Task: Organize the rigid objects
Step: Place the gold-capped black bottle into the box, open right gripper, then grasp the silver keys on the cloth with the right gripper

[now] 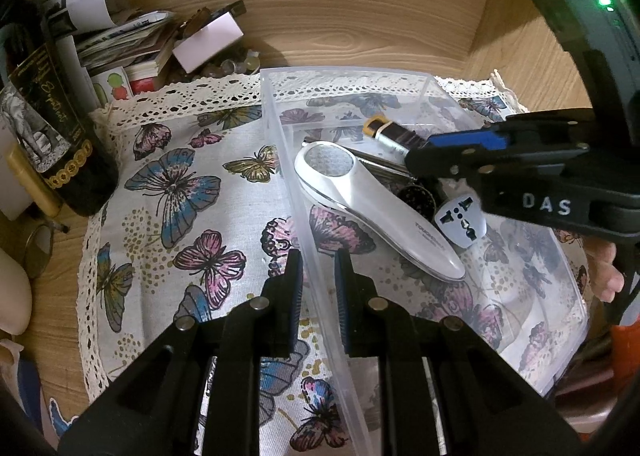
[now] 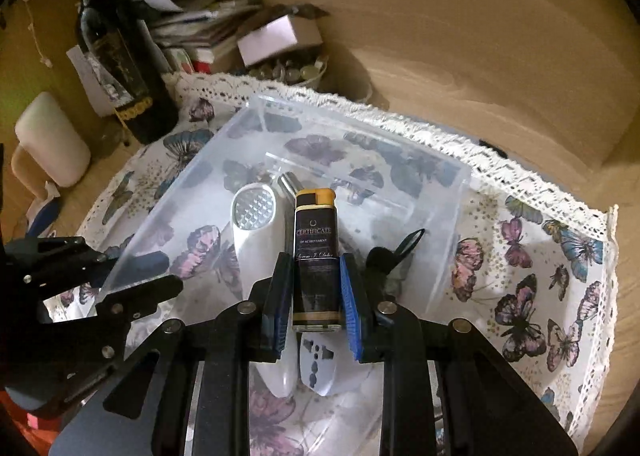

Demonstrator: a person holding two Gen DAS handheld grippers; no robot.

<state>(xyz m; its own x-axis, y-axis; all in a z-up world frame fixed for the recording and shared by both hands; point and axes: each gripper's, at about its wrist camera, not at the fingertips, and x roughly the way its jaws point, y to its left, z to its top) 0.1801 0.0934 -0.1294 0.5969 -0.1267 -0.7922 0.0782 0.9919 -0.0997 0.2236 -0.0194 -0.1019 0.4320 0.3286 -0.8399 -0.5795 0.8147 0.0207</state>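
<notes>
**One lighter held over the clear bin, ready to be set down**

One lighter (image 2: 316, 256), dark-labelled with a yellow cap, sits pinched between the blue pads of the right gripper (image 2: 316, 296). Its long axis runs straight out along the fingers, cap end forward and away from the wrist, base end back between the pads. It hangs above the clear plastic bin (image 2: 160, 216), over the things already lying on the bin floor.

Directly beneath and beside it lie a white handheld device (image 1: 376, 212) with a round textured head, a white travel plug adapter (image 1: 462, 224), a slim metal object half hidden under the lighter, and a small dark round item I cannot identify. The white device's long axis runs roughly parallel to the lighter's, just to its left in the right wrist view.

The left gripper (image 1: 318, 288) has its fingers drawn close on the bin's near wall, one finger outside and one inside, so it appears to steady the bin. The right hand is plainly the one placed to release, and the open floor lies forward and to the right of the lighter.

The bin rests on a butterfly-print cloth (image 1: 192, 192) with lace edging, spread over the wooden worktop (image 1: 360, 16). A dark wine bottle (image 2: 116, 52) and a heap of papers (image 1: 128, 36) stand beyond the cloth.
</notes>
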